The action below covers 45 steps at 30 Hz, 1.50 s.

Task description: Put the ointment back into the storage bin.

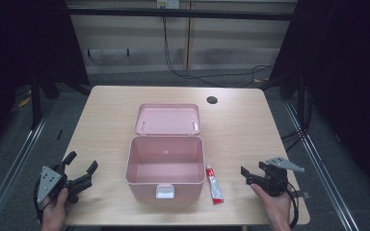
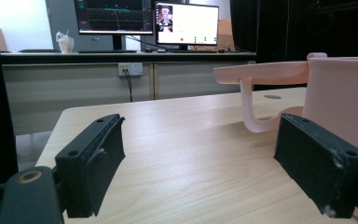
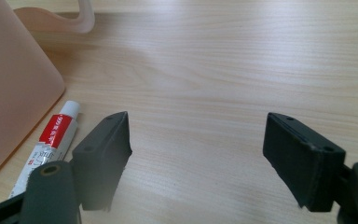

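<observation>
A pink plastic box [image 1: 165, 166] stands open in the middle of the table, empty, its lid [image 1: 168, 119] folded back flat behind it. A small white tube with a red label [image 1: 215, 184] lies just right of the box. My left gripper [image 1: 83, 161] rests near the front left corner, open, jaws angled toward the box. The right gripper [image 1: 245, 175] is at the front right, open, pointing left at the tube. From the left gripper [image 2: 201, 122] I see the box wall [image 2: 342, 98] close on the right. Beyond the right gripper [image 3: 198, 121], tube [image 3: 51, 142] and box [image 3: 9, 84] lie left.
The wooden table [image 1: 111, 125] has a round cable hole [image 1: 212, 100] at its back right. Dark frame posts stand on both sides, and cables trail on the floor behind. Monitors [image 2: 186, 23] sit on a desk far beyond the table.
</observation>
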Each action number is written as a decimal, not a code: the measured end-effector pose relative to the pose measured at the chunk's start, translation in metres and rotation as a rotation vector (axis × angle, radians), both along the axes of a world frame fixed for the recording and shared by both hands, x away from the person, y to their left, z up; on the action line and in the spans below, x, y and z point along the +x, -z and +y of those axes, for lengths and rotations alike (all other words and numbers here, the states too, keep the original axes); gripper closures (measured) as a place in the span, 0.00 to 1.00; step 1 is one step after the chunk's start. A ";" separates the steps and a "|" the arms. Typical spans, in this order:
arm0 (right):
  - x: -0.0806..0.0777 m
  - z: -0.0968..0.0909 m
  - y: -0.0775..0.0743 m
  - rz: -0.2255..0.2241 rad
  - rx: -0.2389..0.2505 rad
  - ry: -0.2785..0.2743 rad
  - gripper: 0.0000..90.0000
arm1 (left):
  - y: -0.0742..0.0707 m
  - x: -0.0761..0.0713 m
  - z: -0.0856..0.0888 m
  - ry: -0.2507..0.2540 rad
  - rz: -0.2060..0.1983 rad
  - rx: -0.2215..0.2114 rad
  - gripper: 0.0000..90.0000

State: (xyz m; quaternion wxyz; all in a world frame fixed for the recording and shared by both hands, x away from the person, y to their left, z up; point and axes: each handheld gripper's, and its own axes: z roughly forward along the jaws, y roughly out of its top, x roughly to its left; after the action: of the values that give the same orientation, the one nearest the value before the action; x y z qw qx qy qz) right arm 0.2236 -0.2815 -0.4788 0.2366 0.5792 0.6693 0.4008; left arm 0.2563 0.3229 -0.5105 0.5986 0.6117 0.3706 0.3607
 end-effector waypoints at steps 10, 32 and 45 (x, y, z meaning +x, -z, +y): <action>-0.003 -0.002 -0.015 0.113 0.039 -0.057 0.37 | 0.000 0.000 0.000 0.002 -0.001 -0.001 0.17; 0.009 0.043 -0.049 0.405 -0.013 -0.244 0.41 | 0.000 0.000 0.000 0.002 -0.004 -0.003 0.17; 0.033 0.077 -0.057 0.524 -0.070 -0.286 0.57 | 0.000 0.000 0.000 0.002 -0.004 -0.003 0.17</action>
State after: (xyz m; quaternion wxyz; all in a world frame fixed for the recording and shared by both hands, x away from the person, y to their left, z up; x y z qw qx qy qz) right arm 0.2571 -0.2043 -0.4221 0.0169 0.5541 0.7958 0.2437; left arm 0.2566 0.3228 -0.5107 0.6008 0.6103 0.3693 0.3607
